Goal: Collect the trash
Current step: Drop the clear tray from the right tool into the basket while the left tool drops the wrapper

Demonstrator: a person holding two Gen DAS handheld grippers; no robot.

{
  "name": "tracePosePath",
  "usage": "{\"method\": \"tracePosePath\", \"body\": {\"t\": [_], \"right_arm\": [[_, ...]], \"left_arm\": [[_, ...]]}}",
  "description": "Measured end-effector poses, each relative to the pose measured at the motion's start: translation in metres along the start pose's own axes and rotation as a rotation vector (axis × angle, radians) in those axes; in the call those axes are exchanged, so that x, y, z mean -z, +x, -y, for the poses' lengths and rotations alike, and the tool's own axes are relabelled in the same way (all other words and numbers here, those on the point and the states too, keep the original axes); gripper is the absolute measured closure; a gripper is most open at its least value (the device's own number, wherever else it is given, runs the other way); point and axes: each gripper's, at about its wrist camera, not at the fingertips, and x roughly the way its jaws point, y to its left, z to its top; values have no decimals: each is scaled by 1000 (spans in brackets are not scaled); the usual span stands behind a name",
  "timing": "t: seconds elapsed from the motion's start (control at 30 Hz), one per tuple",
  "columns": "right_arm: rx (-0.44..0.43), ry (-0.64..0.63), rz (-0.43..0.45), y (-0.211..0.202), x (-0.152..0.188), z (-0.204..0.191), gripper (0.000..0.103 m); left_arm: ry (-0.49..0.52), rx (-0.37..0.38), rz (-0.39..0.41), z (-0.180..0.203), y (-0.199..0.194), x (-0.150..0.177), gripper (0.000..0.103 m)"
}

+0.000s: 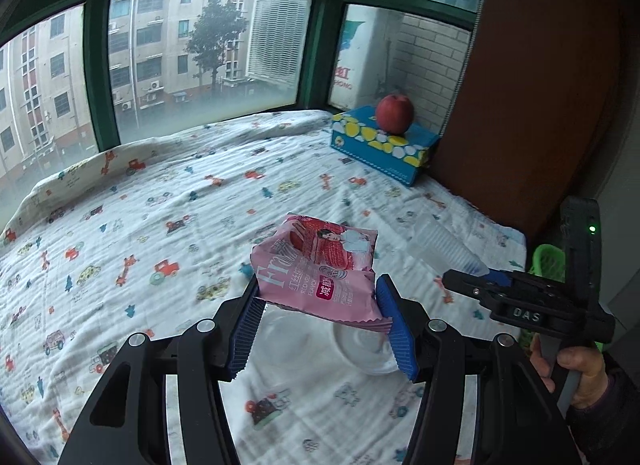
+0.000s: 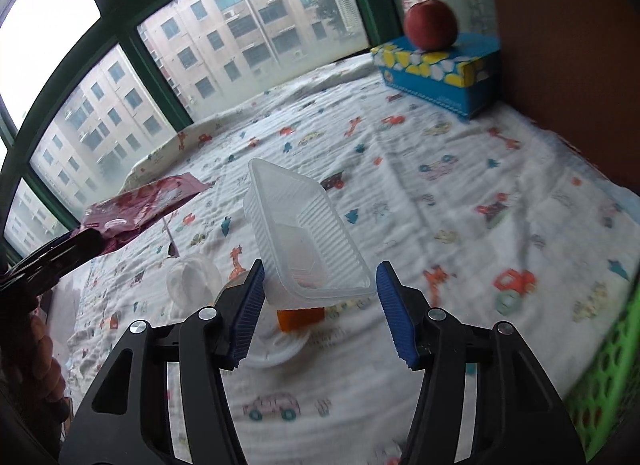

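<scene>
Both grippers hold trash above the bed

Left gripper (image 1: 320, 319) fingers clamp a pink wrapper (image 1: 320, 265) at frame centre; right gripper (image 2: 320, 305) fingers pinch a clear plastic tray (image 2: 304, 233). A clear cup (image 2: 194, 279) lies lower left, green basket (image 2: 604, 385) lower right.

The pink wrapper (image 1: 320, 265) reads "Fra…", the right gripper (image 1: 486, 273) "DAS".

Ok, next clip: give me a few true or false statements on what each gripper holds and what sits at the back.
1. The left gripper is shut on the pink wrapper. True.
2. The right gripper carries a red apple. False: it grips a clear plastic tray.
3. The apple sits on the blue tissue box. True.
4. The basket at the bed's edge is orange. False: it is green.
</scene>
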Motion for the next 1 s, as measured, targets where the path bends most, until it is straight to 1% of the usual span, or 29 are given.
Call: {"method": "tracePosePath", "body": {"t": [0.13,0.23,0.43,0.63,0.73,1.0], "right_arm": [[41,24,47,-40,12,15,47],[93,35,77,-70,24,29,47],[184,59,114,-114,50,56,47],[247,105,140,-152,72,88,47],[297,127,150,-168,82,104,47],[406,224,149,-201,105,149,46]], "left_arm": [[37,39,15,31,-7,0,48],[69,74,23,56,-10,0,48],[136,145,20,111,-9,4,48],[183,215,9,159,-4,7,48],[197,243,2,177,-2,9,48],[260,294,-27,223,9,14,48]]}}
